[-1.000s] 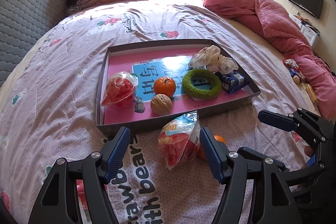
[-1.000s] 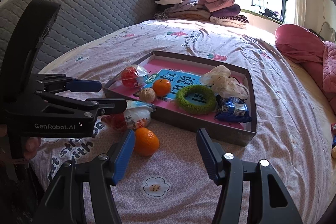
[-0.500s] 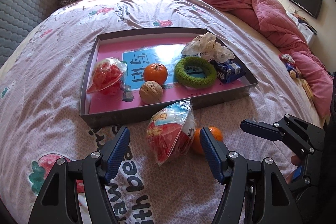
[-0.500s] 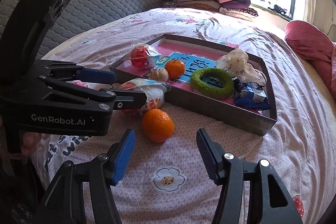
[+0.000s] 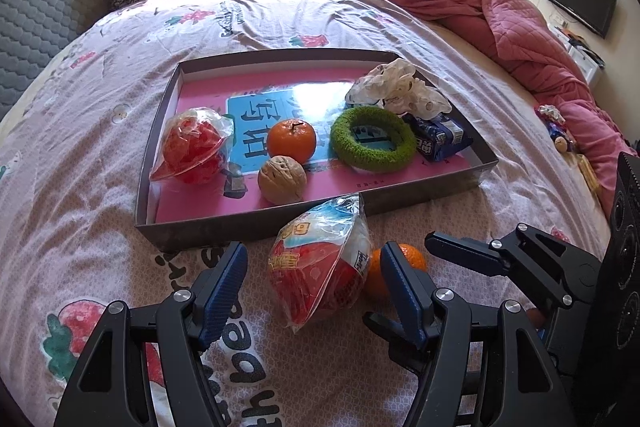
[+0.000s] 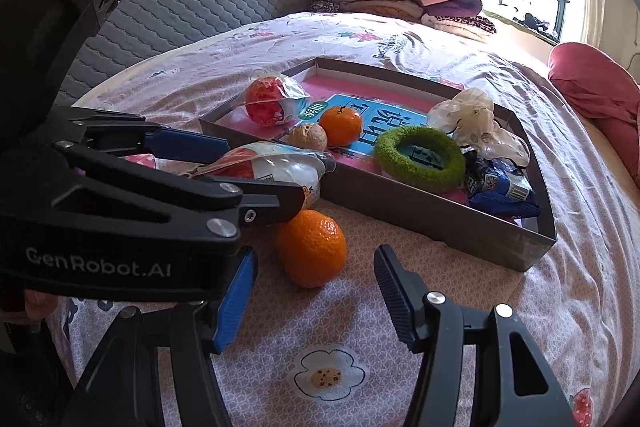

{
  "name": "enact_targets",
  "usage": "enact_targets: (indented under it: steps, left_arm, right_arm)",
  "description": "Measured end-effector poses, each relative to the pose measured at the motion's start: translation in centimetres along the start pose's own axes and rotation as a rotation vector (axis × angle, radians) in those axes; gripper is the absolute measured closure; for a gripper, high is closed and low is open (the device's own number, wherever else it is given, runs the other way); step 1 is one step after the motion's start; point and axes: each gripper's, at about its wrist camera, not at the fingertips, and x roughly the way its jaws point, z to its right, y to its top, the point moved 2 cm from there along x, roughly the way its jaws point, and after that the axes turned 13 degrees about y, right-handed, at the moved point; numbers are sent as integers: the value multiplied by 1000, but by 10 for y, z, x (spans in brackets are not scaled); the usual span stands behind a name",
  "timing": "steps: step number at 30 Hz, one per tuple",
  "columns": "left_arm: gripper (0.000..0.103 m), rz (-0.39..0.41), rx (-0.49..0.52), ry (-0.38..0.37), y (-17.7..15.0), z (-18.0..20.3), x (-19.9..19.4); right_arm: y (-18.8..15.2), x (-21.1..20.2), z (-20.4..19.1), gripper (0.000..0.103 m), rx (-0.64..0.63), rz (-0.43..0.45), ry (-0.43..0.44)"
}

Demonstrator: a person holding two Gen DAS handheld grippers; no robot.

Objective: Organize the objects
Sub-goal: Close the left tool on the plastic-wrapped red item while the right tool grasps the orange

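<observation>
The snack bag (image 5: 320, 267) and loose orange (image 6: 311, 247) lie on the bed just near of the tray (image 5: 256, 227). Left claw (image 5: 314, 293) straddles the bag, right claw (image 6: 314, 301) the orange, both spread, pinching nothing. Likely next: close, lift over the near wall.

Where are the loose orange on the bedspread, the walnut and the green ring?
loose orange (image 6: 311, 247), right wrist view, middle of its peel.
walnut (image 5: 282, 179), left wrist view, centre of its shell.
green ring (image 5: 348, 143), left wrist view, its fuzzy left band.
</observation>
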Motion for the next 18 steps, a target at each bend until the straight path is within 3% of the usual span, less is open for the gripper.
enact_targets:
  steps: [4,9,13,16,18]
  left_arm:
    - [33,-12,-21,-11,1,-4,3]
    - [33,-38,-29,-25,1,-8,9]
    - [34,-36,-21,-27,0,-7,11]
    - [46,-39,-21,-50,0,-6,10]
    - [47,-32,2,-39,0,-3,9]
  right_arm:
    - [4,5,7,45,34,6,11]
    - [5,9,14,65,72,2,63]
    - [4,10,16,65,72,4,70]
    - [4,8,18,66,80,11,81]
    - [4,6,17,66,81,15,81]
